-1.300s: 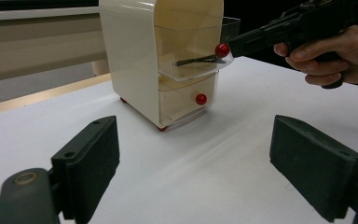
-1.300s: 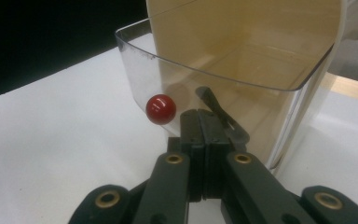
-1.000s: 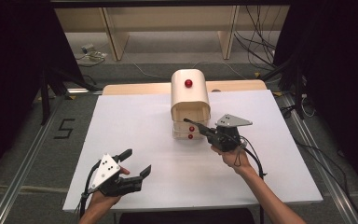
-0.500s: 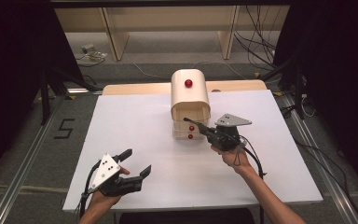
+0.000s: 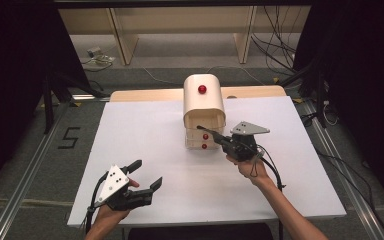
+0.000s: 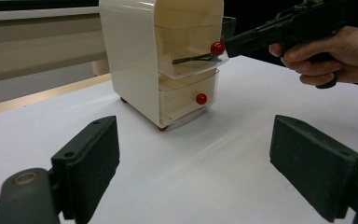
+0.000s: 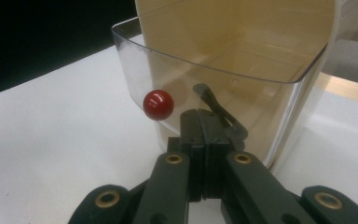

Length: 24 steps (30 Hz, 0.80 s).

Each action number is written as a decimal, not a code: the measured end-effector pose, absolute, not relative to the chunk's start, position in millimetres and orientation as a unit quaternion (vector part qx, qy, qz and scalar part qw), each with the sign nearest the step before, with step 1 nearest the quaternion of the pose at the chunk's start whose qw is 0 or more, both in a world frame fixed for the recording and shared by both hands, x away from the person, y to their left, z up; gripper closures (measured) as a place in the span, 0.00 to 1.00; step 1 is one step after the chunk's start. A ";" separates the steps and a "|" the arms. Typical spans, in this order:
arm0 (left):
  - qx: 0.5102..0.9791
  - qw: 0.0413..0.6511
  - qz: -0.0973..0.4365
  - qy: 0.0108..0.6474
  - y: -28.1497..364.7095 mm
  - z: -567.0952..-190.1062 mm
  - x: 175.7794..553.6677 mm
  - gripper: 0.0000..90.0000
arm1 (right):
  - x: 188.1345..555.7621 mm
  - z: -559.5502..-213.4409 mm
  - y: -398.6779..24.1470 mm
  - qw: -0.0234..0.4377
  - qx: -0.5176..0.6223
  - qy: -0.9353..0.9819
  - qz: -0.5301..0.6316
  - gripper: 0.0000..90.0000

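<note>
Clear plastic, thin and springy: upper drawer [image 6: 186, 51] of a cream mini cabinet [image 5: 204, 107], pulled out and standing right at the tip of the right tool [image 7: 200, 116]. Jaws of that tool pressed fully together, nose up against the drawer's front wall, just beside its red knob [image 7: 158, 104]. Just ahead of the tip and slanting away from it, a slim dark hairpin [image 6: 193, 59] lying in the drawer; cannot tell whether its near end is nipped between the jaws or merely seen through the wall.

Hairpin judged very light, stiff, smooth and apt to slip or twist; best pinched across the middle of its length, square to the pads. Drawer judged light and easy-running, cabinet light enough to skid on the desk [image 5: 145, 130] under a hard push; best moved by the knob, gently.

Below the tool's tip, a shut lower drawer [image 6: 186, 100] with its own red knob [image 6: 201, 98]; above it, the cabinet's rounded hood with a third knob [image 5: 202, 89], leaving little room over the drawer. Front wall and hood the main obstacles to reaching the pin.

Left tool [image 5: 147, 172] well behind, near the desk's front edge, jaws spread wide, holding nothing.
</note>
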<state>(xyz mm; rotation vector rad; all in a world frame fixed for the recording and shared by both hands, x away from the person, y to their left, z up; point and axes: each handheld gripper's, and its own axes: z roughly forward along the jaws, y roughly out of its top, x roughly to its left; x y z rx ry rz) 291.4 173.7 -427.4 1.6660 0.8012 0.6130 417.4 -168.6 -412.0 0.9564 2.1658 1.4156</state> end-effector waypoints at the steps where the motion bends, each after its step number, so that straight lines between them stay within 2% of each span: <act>1: 0.707 0.562 0.260 0.341 173.7 -427.5 291.4 0.17 | 417.8 -412.1 -168.7 0.191 0.341 0.771 0.503 1.00; 24: 0.707 0.562 0.260 0.342 173.7 -428.1 290.4 0.17 | 420.5 -412.4 -168.8 0.198 0.345 0.768 0.502 1.00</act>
